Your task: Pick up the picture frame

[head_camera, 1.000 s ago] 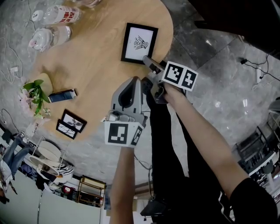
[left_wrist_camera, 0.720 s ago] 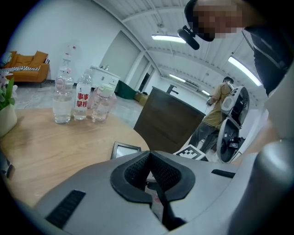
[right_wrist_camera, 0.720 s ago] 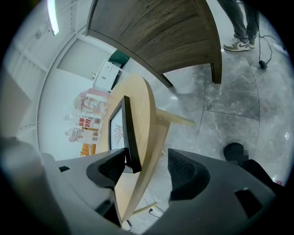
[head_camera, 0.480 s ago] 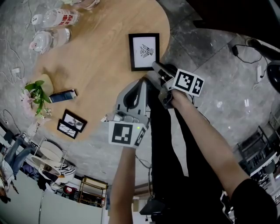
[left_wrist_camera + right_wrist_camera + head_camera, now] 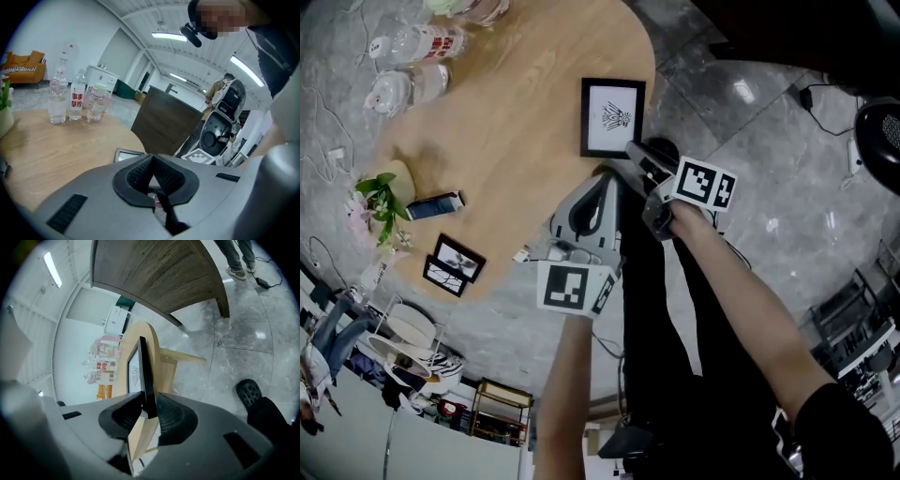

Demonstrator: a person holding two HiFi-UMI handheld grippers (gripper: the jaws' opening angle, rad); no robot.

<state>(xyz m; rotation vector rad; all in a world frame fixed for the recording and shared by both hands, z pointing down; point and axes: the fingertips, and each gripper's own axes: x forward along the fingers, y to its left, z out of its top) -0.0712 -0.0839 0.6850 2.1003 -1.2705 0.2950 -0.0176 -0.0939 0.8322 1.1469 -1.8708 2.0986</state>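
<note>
The black picture frame [image 5: 612,117] with a white print lies near the right edge of the wooden table [image 5: 506,141]. My right gripper [image 5: 636,150] is at its near corner, jaws closing. In the right gripper view the frame's dark edge [image 5: 143,371] stands between the two pads of my right gripper [image 5: 149,411], and both pads touch it. My left gripper [image 5: 605,176] hovers just short of the frame, to the left of the right one. In its own view my left gripper [image 5: 152,158] has its pads meeting with nothing between them, and a corner of the frame [image 5: 126,153] shows just beyond.
Water bottles [image 5: 431,39] and a lidded cup [image 5: 389,84] stand at the far left. A small plant [image 5: 377,202], a blue box [image 5: 433,203] and two small frames [image 5: 452,265] sit on the near left. Grey stone floor [image 5: 769,187] lies right of the table.
The frame has swung from a slant to nearly square in the head view, with the right gripper staying at its near corner. Both grippers have shifted slightly to the right.
</note>
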